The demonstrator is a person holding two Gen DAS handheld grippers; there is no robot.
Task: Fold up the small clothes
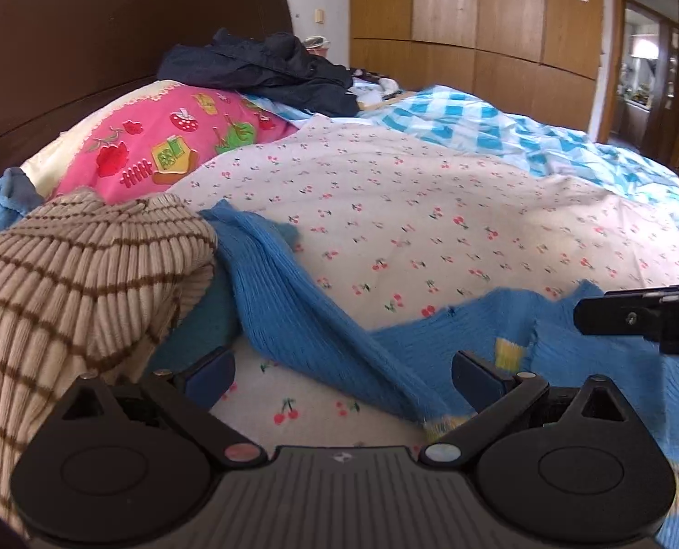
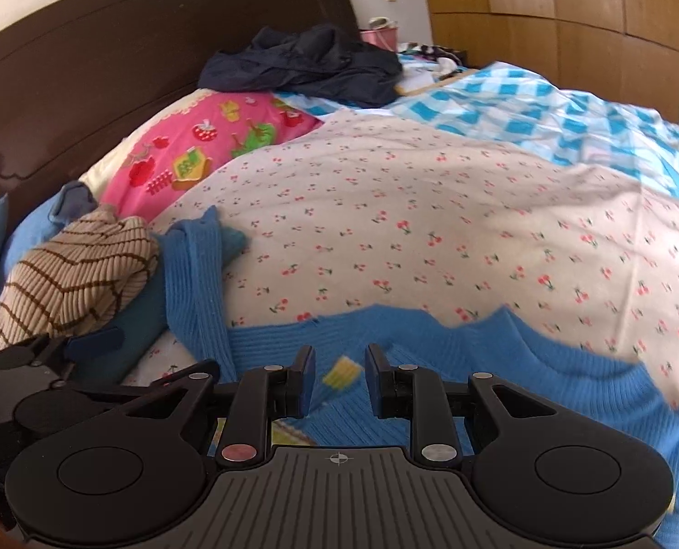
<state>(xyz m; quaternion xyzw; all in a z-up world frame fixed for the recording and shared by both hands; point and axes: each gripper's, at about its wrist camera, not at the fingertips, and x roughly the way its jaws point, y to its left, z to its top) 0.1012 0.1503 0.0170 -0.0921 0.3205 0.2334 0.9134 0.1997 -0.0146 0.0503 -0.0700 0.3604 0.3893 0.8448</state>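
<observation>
No fold is finished yet: the blue sweater [image 2: 499, 366] is spread below the right gripper [image 2: 338, 377], parted and empty, and the left gripper [image 1: 339, 377], released wide.

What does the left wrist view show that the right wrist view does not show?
Only the left wrist view shows the open doorway at the far right. Only the right wrist view shows the right tool, jaws apart and empty over the blue sweater, and the yellow patch between them. Both share the sweater, the striped knit, the pink pillow, the dark jacket and the cherry sheet.
</observation>
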